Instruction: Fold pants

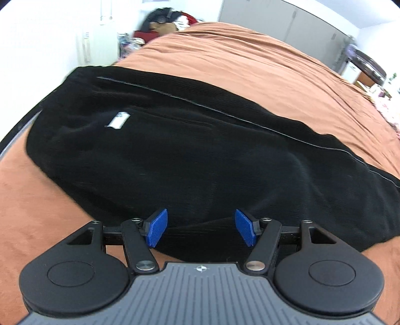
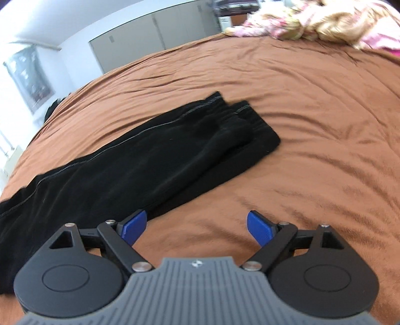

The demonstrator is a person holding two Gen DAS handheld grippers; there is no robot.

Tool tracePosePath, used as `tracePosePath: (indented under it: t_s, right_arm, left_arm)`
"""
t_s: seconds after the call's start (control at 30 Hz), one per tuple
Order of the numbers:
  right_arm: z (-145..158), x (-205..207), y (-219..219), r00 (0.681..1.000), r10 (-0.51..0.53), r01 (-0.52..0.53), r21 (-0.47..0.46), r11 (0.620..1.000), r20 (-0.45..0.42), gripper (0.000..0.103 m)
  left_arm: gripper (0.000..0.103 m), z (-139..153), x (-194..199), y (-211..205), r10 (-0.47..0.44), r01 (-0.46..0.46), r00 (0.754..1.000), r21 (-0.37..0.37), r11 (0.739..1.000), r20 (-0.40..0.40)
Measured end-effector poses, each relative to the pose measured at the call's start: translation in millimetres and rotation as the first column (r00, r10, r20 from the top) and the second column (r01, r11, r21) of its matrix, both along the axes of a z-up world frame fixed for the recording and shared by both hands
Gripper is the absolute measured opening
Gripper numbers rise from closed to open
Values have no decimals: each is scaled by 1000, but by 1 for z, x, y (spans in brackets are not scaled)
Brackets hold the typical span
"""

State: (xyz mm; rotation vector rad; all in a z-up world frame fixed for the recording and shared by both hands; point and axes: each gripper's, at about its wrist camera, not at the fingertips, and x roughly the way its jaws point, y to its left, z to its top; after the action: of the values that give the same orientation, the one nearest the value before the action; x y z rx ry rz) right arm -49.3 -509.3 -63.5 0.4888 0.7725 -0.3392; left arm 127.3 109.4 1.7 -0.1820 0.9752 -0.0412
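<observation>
Black pants lie flat on the brown bedspread, folded lengthwise with one leg on the other. A white label shows near the waist end. My left gripper is open and empty, just above the near edge of the pants' upper part. In the right wrist view the legs stretch away to the cuffs. My right gripper is open and empty over the bedspread, just right of the legs' near edge.
A heap of floral and blond fabric lies at the far right of the bed. Dark and red clothes are piled past the bed's far end. White cupboards line the wall.
</observation>
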Motion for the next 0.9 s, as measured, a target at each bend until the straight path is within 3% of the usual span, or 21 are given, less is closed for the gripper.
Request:
tracePosePath:
  t_s: [0.17, 0.43, 0.73, 0.9]
  right_arm:
    - [-16, 6, -36, 995, -96, 90, 147, 985, 32, 84]
    - [-34, 23, -74, 971, -229, 194, 340, 920, 67, 89]
    - [-49, 55, -91, 942, -285, 195, 406, 893, 174, 90]
    - [-56, 72, -91, 935, -309, 222, 391, 893, 174, 89]
  left_arm:
    - [73, -7, 4, 21, 75, -75, 997, -20, 997, -18]
    - [73, -16, 18, 26, 134, -135, 991, -17, 991, -25]
    - [74, -17, 23, 27, 157, -158, 987, -33, 987, -16]
    - [74, -18, 21, 33, 171, -171, 985, -37, 985, -8]
